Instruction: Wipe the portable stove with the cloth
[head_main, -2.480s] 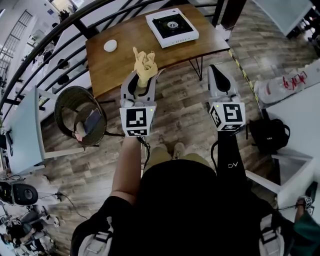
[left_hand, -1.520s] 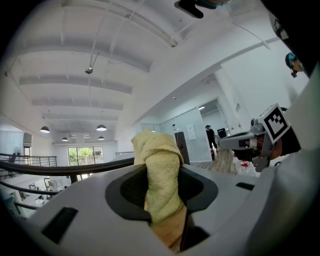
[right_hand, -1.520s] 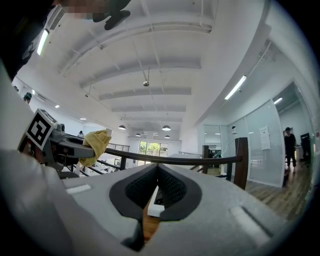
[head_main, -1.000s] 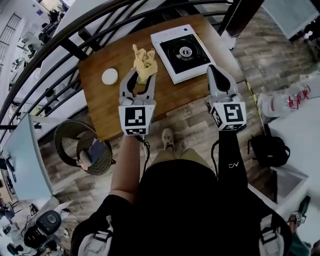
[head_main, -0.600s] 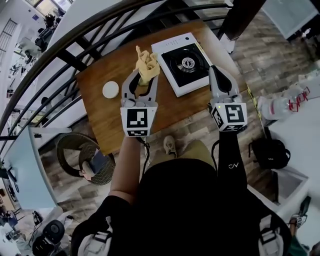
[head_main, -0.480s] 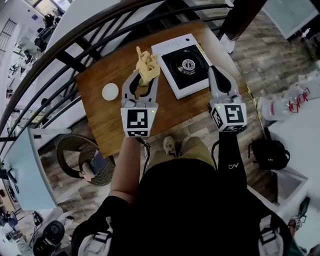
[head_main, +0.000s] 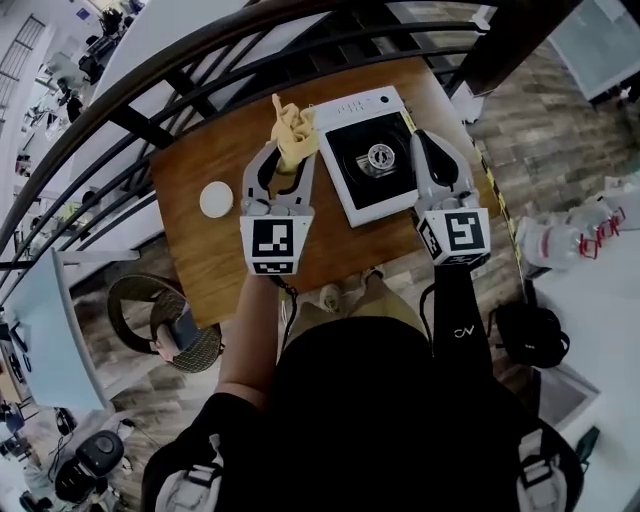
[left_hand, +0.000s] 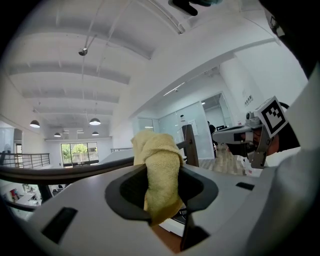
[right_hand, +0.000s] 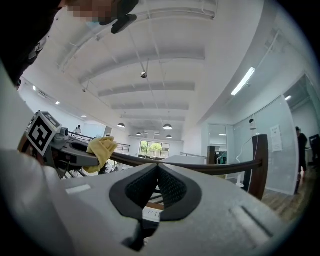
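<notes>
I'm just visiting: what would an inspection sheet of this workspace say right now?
Surface: wooden table, standing by a railing.
Job's things: portable stove on the table; yellow cloth held up, not on the stove.
Clutter: small white round object on the table.
Grippers: left tongs shut on the cloth; right tongs shut, empty.
Cables: thin lead below the left tongs.
Surroundings: dark railing, wicker chair, black bag, wood floor.

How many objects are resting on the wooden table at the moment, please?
2. The portable stove sits at the table's right end; a small white round object lies toward its left. The left gripper and right gripper cover some tabletop, so more could be hidden.
</notes>
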